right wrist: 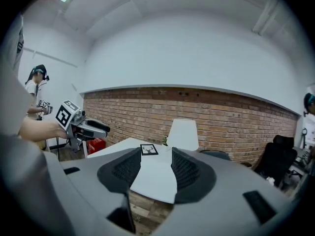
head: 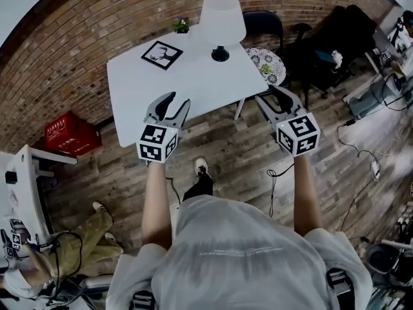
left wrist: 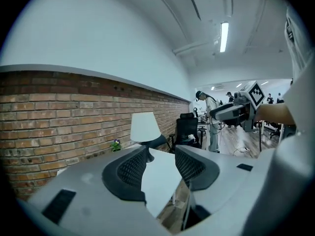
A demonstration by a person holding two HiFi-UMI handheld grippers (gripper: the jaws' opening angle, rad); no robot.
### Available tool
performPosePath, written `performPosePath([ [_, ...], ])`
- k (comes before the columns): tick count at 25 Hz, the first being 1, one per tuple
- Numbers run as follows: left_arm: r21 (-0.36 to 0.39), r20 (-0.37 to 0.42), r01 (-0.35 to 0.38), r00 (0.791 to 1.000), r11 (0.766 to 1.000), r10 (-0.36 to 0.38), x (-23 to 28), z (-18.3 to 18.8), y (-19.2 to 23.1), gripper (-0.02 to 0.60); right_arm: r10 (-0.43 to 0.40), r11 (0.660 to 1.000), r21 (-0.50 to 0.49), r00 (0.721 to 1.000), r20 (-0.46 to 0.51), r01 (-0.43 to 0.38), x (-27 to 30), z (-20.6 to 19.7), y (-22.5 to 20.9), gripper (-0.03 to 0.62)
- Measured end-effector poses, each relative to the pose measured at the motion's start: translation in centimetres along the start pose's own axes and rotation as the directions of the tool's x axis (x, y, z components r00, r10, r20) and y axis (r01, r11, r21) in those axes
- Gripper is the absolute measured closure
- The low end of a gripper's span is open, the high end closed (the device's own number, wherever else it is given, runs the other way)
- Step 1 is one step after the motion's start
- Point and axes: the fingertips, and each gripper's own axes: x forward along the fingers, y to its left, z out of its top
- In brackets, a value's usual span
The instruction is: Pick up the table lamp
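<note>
The table lamp (head: pixel 222 22) has a white shade and a small black base, and stands at the far right corner of the white table (head: pixel 161 89). It shows as the lamp (left wrist: pixel 144 127) in the left gripper view and the lamp (right wrist: pixel 183 134) in the right gripper view. My left gripper (head: pixel 175 101) hovers over the table's near edge, open and empty. Off the table's right edge, above the floor, my right gripper (head: pixel 272 98) is also open with nothing in it. Both are well short of the lamp.
A framed black-and-white picture (head: pixel 161 54) lies flat on the table's far side, with a small potted flower (head: pixel 181 25) behind it. A round patterned stool (head: pixel 266 64) and a black office chair (head: pixel 263 23) stand right of the table. A red crate (head: pixel 70 134) sits left, by the brick wall.
</note>
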Motion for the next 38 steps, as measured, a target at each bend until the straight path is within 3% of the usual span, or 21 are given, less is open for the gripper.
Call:
performPosePath([
  [10,-0.019,-0.064,0.036,0.997,0.999,-0.037,8.3,-1.4,11.4,0.396,-0.008,0.999,0.047,0.995,-0.095,0.012,14.5,0.1,-3.3,0.394],
  [17,-0.031,-0.146,0.080,0.986,0.996,-0.084,12.8,-4.4,15.3,0.396,0.014,0.995,0.097,0.989,-0.149,0.001,22.7,-2.9,-5.2,0.377],
  [27,-0.080,-0.202,0.092,0.974,0.993,-0.107,17.8,-9.1,15.7,0.396,0.015,0.989,0.146,0.983,-0.184,0.012,31.7,-10.8,-9.0,0.292],
  [32,-0.140,-0.203,0.028,0.978,0.990,-0.056,19.3,-11.0,15.9,0.397,0.036,0.986,0.165,0.983,-0.179,-0.006,35.7,-13.8,-10.7,0.263],
  [38,-0.177,-0.223,-0.055,0.975,0.983,0.014,20.5,-12.5,16.4,0.405,0.062,0.997,0.061,0.984,-0.165,-0.053,40.6,-16.2,-12.6,0.211],
])
